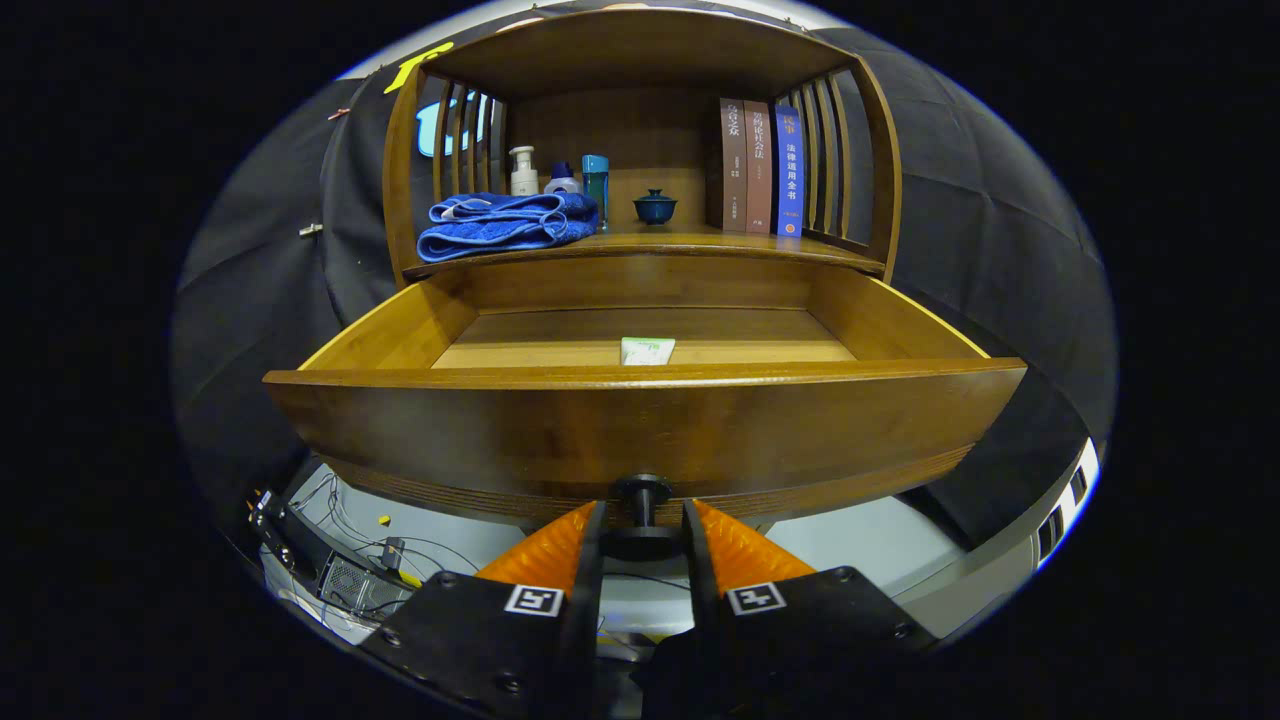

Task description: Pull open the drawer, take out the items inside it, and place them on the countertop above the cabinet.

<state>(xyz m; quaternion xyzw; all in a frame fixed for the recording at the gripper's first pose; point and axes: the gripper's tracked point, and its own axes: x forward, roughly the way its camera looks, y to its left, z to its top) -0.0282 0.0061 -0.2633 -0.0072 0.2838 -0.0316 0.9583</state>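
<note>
One wooden cabinet (640, 60) stands with its single drawer (640, 420) pulled out, the glossy brown front curving just ahead of the fingers. Its countertop (700, 243) carries one folded blue towel (505, 225), three upright books (760, 165), three small bottles (560, 175) and one dark lidded cup (655, 207). One pale packet with green print (647, 350) lies on the drawer floor, behind the front panel. The gripper (643, 525) sits narrowly closed, both fingers pressing the drawer's dark round knob (643, 492).
</note>
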